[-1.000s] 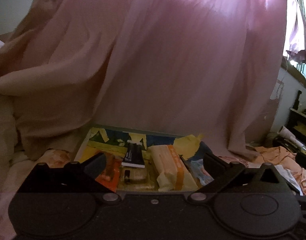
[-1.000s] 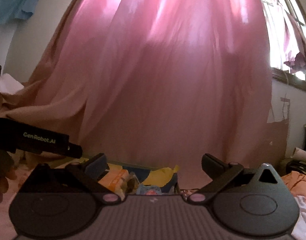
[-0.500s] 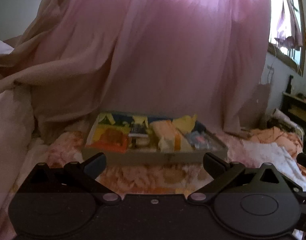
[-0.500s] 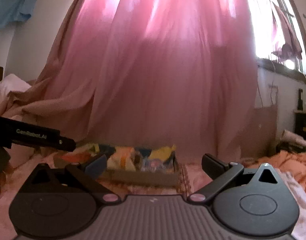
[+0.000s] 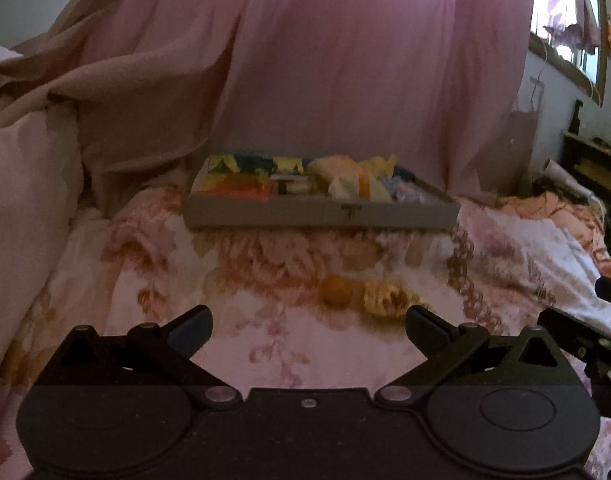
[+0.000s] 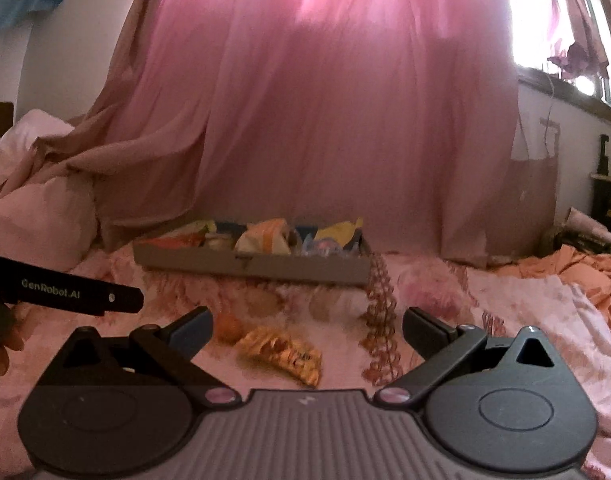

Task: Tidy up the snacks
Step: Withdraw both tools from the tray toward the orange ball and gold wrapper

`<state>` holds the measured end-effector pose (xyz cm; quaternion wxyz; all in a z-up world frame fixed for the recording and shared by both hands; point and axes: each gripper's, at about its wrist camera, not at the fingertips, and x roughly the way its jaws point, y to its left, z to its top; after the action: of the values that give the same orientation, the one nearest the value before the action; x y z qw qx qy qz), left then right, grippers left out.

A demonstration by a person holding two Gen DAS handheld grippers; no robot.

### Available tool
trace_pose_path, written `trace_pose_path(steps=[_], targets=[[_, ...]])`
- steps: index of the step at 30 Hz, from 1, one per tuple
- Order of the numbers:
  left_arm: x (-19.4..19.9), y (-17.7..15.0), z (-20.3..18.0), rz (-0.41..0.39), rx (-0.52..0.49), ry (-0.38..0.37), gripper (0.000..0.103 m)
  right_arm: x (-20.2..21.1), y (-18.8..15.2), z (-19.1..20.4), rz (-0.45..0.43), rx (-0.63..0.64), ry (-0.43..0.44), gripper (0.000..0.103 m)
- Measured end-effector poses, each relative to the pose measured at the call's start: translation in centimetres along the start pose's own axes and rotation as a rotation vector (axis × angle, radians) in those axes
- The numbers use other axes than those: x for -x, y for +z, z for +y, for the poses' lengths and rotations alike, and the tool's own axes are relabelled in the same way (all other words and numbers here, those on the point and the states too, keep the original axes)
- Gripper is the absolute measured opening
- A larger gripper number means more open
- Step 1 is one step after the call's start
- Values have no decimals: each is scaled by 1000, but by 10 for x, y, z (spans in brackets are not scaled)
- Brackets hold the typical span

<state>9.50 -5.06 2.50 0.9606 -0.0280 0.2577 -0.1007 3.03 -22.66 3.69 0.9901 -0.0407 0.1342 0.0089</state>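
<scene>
While both the left gripper (image 5: 307, 322) and right gripper (image 6: 305, 322) gape empty, yellow snack packet (image 6: 283, 354) and orange ball (image 6: 228, 328) lie before the tray (image 6: 257, 266), on the bedspread (image 6: 505, 300)

Dim pink-tinted room; window (image 6: 545, 20) glare upper right; soft blur.

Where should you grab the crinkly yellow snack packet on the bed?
Probably across the middle of the crinkly yellow snack packet, from above. It lies flat on the floral bedspread, so its narrow width suits the open right hand-held gripper.
</scene>
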Motion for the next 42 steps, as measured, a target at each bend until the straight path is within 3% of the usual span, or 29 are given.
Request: trace_pose_path(steps=[17,33,42], targets=[[-20,-32,11,107,-22,12,102,-22,-32,7,218,6,33,103],[-57,-39,10,178,-86,-10,102,-57,-45,3,322,43,34,103],[-85,-31,13,187,-155,-69,102,-86,-47,-3,319,108,59,103]])
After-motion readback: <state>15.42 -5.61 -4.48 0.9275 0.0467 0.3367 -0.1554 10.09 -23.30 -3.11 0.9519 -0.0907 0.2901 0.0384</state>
